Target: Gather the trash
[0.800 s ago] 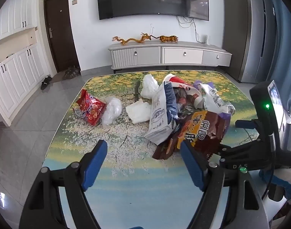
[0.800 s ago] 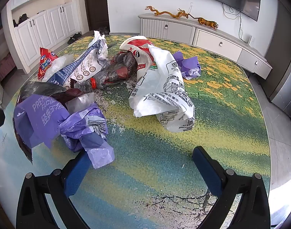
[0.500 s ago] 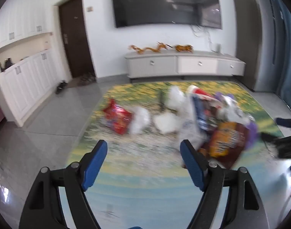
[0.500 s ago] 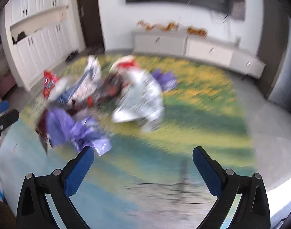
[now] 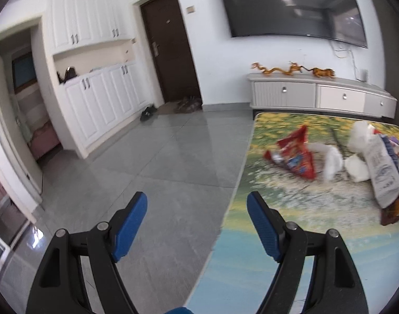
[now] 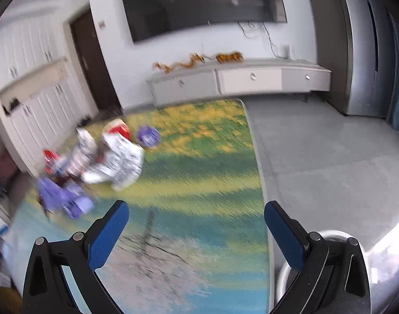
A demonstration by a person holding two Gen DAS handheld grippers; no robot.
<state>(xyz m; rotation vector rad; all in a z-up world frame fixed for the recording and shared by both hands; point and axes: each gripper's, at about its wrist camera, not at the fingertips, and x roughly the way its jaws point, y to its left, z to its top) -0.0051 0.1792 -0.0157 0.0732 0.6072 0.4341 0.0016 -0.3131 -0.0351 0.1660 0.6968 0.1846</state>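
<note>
Left wrist view: I see left tool (image 5: 197,202) with blue pads spread wide, nothing between them, hovering over table (image 5: 291,235) edge and grey floor (image 5: 173,157). Trash pile ahead-right of tool: red snack bag (image 5: 297,154), white wrappers (image 5: 356,164).

Right wrist view: right tool (image 6: 197,212) spread wide, empty, above table. Blurred trash pile (image 6: 113,157) ahead-left, purple wrapper (image 6: 63,198) nearest left pad. White bin rim (image 6: 333,235) behind right pad.
</note>
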